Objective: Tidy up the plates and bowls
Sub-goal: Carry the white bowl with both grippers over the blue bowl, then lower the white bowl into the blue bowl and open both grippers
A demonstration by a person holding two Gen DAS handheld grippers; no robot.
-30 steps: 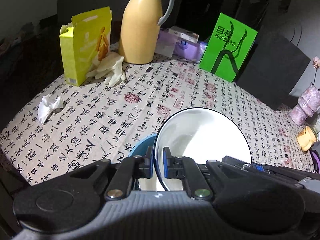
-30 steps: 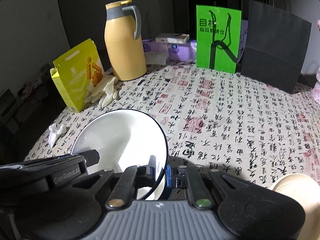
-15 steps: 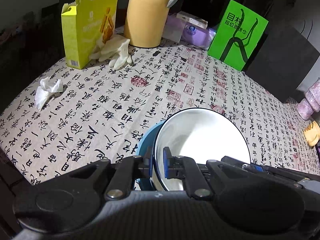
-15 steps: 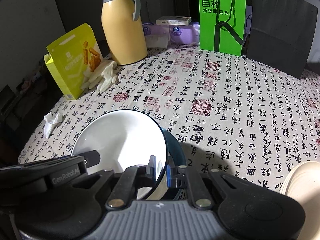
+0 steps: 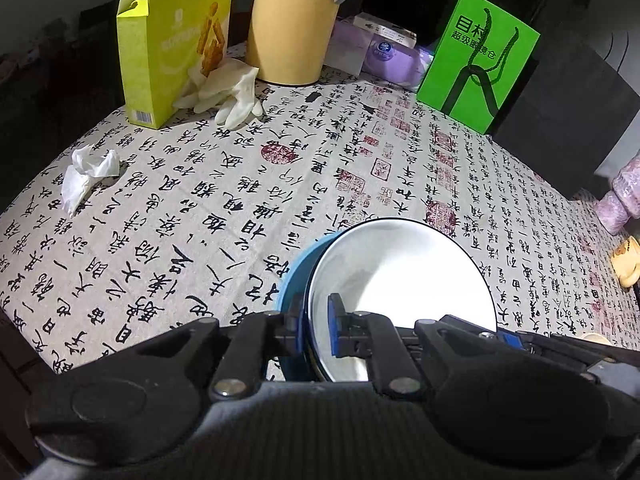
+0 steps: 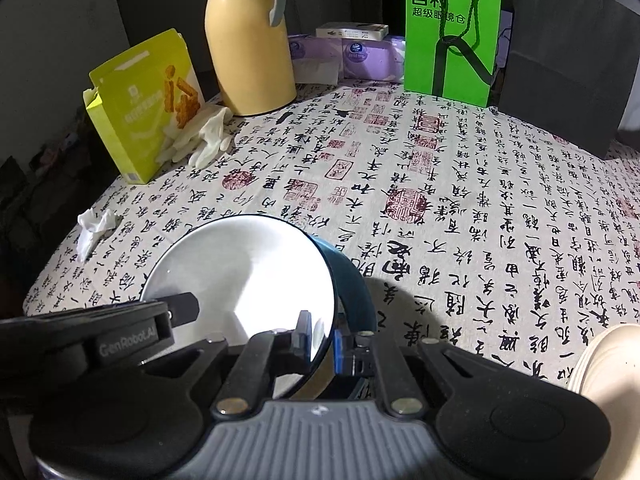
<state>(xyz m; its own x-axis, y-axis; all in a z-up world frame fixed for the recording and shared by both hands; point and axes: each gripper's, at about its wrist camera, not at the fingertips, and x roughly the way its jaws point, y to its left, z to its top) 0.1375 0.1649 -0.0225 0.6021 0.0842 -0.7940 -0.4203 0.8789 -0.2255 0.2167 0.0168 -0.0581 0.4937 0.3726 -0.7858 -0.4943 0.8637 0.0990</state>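
Observation:
A white bowl with a dark rim (image 5: 404, 276) is held tilted over a blue bowl (image 5: 294, 276) near the table's front edge. My left gripper (image 5: 314, 328) is shut on the white bowl's left rim. My right gripper (image 6: 322, 338) is shut on the same white bowl (image 6: 244, 276) at its right rim, with the blue bowl (image 6: 354, 288) just behind and below it. The left gripper's body shows at the lower left of the right wrist view. A beige plate (image 6: 604, 356) lies at the right edge.
On the calligraphy tablecloth (image 5: 240, 184) stand a yellow box (image 5: 172, 44), white gloves (image 5: 228, 92), a tan thermos (image 5: 296, 20), purple tissue packs (image 5: 384, 52), a green bag (image 5: 480, 60) and a black bag (image 6: 568, 56). A crumpled tissue (image 5: 86, 176) lies left.
Both grippers have lowered the white bowl toward the blue bowl, whose rim and side now show more beside it. The views have tilted down and closer to the table.

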